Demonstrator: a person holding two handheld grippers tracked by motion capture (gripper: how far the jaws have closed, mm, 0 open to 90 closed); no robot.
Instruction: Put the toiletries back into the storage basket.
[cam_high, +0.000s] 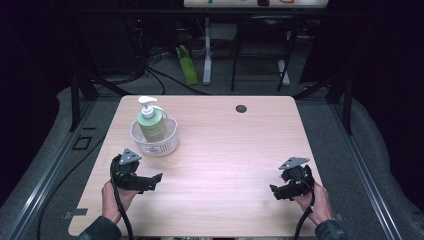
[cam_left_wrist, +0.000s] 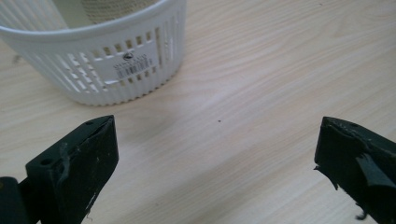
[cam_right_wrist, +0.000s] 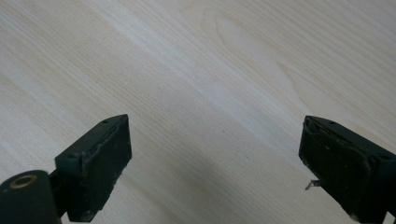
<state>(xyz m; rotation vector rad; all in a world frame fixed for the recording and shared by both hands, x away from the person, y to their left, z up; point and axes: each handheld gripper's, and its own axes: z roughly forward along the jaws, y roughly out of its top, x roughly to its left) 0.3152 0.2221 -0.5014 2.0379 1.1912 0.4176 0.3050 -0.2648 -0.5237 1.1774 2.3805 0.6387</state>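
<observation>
one green soap bottle (cam_high: 151, 123) with a white pump stands up in a white basket (cam_high: 155, 144) on the far left part of the wood table (cam_high: 225, 150). the left gripper (cam_high: 155, 181) sits just near the basket, jaws wide, holding nothing. the right gripper (cam_high: 275, 192) is well apart, near the right edge, jaws wide too.
</observation>
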